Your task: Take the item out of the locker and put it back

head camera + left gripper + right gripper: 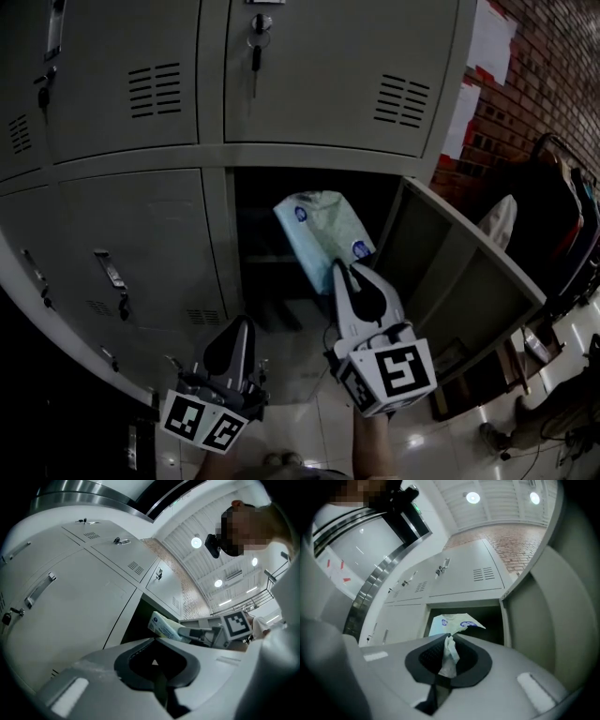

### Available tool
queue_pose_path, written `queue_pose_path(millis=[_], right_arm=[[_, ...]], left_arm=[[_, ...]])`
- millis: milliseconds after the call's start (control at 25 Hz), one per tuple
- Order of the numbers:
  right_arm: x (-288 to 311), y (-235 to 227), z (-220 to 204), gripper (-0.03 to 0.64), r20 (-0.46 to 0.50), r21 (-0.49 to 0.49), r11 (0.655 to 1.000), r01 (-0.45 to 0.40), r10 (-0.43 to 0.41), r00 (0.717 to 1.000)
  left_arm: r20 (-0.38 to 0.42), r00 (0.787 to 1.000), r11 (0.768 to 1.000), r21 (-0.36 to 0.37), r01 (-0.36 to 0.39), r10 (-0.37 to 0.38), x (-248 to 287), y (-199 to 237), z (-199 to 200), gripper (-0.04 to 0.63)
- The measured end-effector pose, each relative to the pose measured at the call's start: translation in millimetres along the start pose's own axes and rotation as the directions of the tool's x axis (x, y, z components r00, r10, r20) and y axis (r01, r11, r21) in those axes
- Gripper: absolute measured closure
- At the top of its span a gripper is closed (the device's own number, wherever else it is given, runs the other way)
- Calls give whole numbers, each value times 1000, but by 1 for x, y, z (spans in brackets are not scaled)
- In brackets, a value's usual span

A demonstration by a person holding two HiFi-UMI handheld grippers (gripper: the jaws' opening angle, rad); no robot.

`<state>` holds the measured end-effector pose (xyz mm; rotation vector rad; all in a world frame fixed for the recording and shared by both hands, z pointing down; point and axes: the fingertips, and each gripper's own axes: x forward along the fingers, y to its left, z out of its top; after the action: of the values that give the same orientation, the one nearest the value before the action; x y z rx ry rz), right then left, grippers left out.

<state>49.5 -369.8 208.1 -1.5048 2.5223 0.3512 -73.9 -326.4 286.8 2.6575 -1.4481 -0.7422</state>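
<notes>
Right gripper fingers pinch the plastic pack at the open locker mouth; left gripper closed, empty; removal seemingly underway, return pending

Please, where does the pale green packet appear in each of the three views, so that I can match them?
Head view: the packet is at centre, before the dark locker opening, just above the right gripper.
Left gripper view: right of centre, at the opening's right edge.
Right gripper view: centre, its corner pinched between the fingers.
Shared landmark: the dark locker opening.
</notes>
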Motion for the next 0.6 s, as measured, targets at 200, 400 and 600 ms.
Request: queue_pose_path(millis=[200,400,600], right_arm=[[-48,26,-39,607,-86,47,999,-14,18,996],[-60,30,-59,607,-125,94,995,-16,28,992],[-60,35,-59,607,-121,103,994,-23,36,992]], left_arm=[[-19,1000,1000,21,-3,4,-9,-6,-5,591],[-25,1000,999,38,-3,4,-12,-8,-6,592],[-25,1000,999,52,-2,3,-13,-9,-1,592]])
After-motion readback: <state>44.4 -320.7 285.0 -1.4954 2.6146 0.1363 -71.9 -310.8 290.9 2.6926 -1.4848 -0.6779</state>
